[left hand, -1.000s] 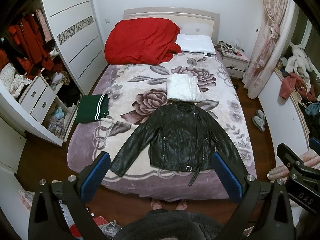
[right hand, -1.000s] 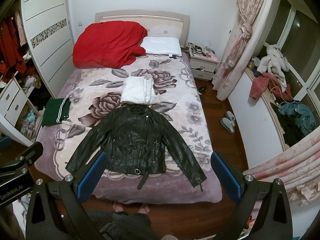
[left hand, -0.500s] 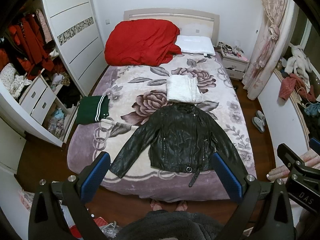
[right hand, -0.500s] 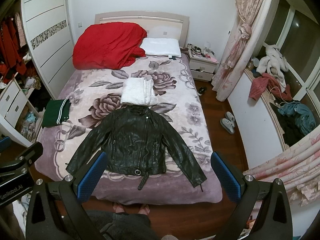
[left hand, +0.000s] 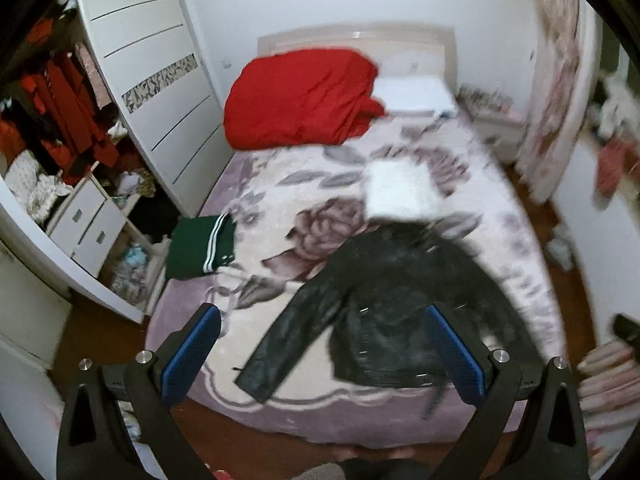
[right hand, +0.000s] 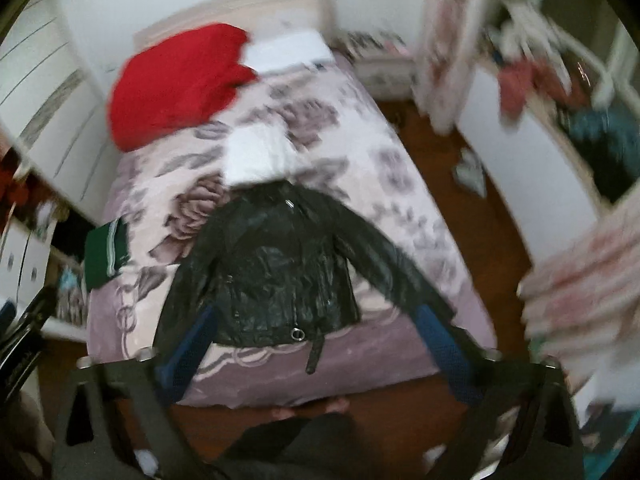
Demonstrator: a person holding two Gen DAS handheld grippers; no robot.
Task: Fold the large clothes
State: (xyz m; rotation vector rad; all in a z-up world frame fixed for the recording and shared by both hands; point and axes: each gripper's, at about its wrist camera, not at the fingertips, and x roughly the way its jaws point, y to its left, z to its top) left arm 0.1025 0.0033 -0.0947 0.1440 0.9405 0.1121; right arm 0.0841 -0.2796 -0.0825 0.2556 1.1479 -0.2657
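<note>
Both grippers — left [left hand: 320, 352] spread wide, right [right hand: 316, 348] just narrowing but still apart — hold nothing, with the black jacket [right hand: 276, 264] flat on the bed [right hand: 384, 344] just beyond their fingertips.

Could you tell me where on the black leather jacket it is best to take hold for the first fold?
Probably at the two sleeve ends. The black leather jacket lies flat, front up, sleeves splayed towards the foot of the bed, hem nearest. Coming from above at the foot, the left gripper and right gripper, both open, could each pinch a cuff and fold inward.
</note>
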